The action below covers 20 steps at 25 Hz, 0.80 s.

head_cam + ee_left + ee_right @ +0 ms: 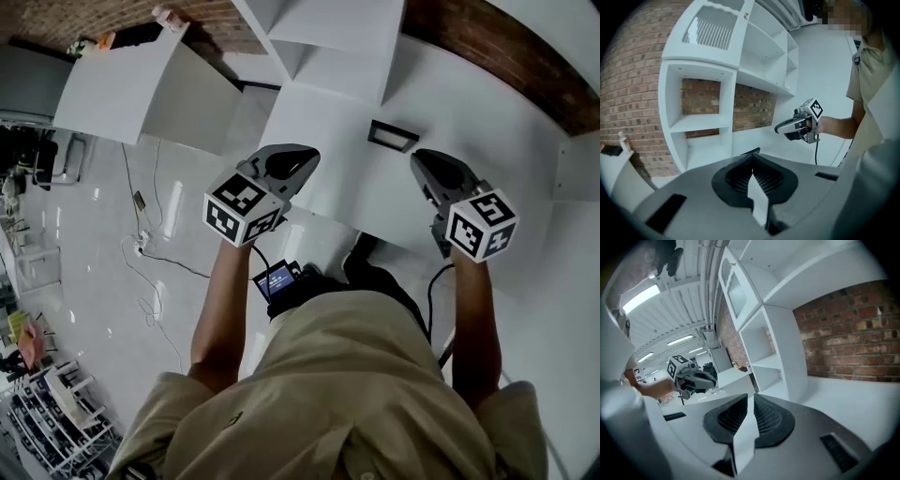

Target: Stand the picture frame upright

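Left gripper [751, 161]: your jaws meet at the tips, closed, with nothing between them. It hangs in the air above the table [487, 141].
Right gripper [751, 399]: your jaws are nearly together, with only a thin slit between the pads and nothing in it. It is also clear of the table.
Picture frame [393, 135]: it sits on the table ahead of both grippers, between them and nearer your right tips — neither gripper touches it.
Frame's pose: from the head view it is a small dark rectangle with a pale middle. It seems to lie flat, though the steep angle leaves that unsure.
Shelf unit [726, 101]: it is white with open compartments and brick behind them, ahead of your left gripper and just beyond the frame.
Grippers together: they are side by side and well apart, each showing in the other's view.
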Motion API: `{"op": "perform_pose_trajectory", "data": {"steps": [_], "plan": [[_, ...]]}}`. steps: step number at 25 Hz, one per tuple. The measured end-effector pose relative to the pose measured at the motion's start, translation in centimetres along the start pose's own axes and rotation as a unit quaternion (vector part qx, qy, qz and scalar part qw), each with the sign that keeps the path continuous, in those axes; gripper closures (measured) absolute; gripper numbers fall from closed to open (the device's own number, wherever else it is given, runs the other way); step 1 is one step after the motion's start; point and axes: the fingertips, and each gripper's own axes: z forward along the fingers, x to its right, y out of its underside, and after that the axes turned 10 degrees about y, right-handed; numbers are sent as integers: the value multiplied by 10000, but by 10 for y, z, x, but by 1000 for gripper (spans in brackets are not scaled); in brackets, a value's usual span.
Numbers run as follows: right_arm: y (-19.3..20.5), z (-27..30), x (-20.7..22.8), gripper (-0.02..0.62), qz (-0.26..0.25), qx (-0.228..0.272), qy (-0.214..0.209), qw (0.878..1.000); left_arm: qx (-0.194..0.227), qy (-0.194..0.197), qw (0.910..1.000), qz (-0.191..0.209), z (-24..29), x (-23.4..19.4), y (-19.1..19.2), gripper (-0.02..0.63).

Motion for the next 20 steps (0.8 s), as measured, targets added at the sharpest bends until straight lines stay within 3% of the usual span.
{"op": "perform_pose_trajectory", "data": {"steps": [7,20], "plan": [[-23,-35,-88,574,-533,367,-148,9978,468,-33,9989,94,-91,51,4,598],[20,-144,-302,575,-877,897,-111,9920,934,159,9914,901,-260,194,56,599]]}}
